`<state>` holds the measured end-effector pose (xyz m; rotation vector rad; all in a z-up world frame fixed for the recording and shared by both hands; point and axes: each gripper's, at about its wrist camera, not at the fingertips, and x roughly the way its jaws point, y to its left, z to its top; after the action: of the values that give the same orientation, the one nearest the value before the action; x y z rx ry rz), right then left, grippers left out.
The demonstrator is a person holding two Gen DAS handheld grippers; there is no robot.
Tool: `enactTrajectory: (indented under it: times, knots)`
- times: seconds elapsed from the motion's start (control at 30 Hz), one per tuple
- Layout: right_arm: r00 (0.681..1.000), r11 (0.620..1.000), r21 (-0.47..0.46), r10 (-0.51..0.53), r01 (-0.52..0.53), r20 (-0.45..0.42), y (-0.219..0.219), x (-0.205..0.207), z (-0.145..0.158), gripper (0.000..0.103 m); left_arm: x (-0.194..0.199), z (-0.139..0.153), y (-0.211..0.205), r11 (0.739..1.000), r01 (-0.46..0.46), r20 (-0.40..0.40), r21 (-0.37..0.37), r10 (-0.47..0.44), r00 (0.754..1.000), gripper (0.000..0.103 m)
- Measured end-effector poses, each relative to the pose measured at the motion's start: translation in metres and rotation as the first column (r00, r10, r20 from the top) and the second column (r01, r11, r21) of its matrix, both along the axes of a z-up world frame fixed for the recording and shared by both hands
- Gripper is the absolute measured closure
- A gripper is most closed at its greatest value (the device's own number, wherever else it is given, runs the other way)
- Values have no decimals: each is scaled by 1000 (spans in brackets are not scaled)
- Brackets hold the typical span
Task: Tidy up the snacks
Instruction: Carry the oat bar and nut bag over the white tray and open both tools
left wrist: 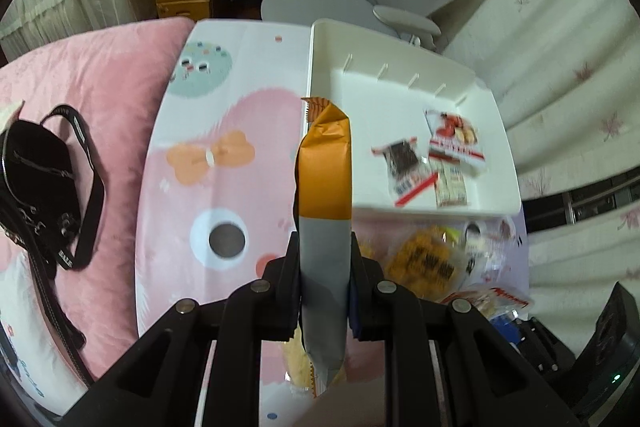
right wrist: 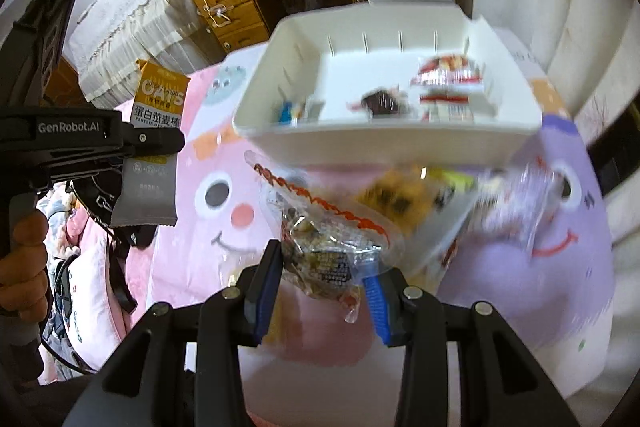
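Both grippers carry snacks toward the white bin; a slip or a missed drop is the likely fault.

Left wrist view: the left gripper (left wrist: pixel 325 267) is clenched on an orange-and-grey oat bar (left wrist: pixel 325 187) at frame centre, standing on edge; its slick wrapper could slide out short of the white bin (left wrist: pixel 496 131), upper right. Right wrist view: the right gripper (right wrist: pixel 322 279) grips a crinkly clear snack packet (right wrist: pixel 320 251), lower centre, below the bin; the loose film might tear or snag its rim.

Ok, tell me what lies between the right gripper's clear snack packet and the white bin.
In the right wrist view, loose snacks lie between the clear snack packet and the white bin: a yellow-orange packet and other blurred wrappers on the cartoon-print tabletop.
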<state>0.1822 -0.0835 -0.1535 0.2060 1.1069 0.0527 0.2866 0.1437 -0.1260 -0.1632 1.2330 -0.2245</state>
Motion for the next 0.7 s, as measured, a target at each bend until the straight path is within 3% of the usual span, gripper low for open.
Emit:
enactTrajectory:
  times: [0.37, 0.7]
  knots:
    - [996, 1000, -3, 14, -13, 87, -55, 54, 24, 64, 49, 18, -35, 1000, -21, 39, 16, 21, 999, 87]
    - [996, 999, 13, -39, 38, 84, -111, 86, 18, 64, 85, 5, -80, 1000, 7, 27, 26, -8, 1000, 87]
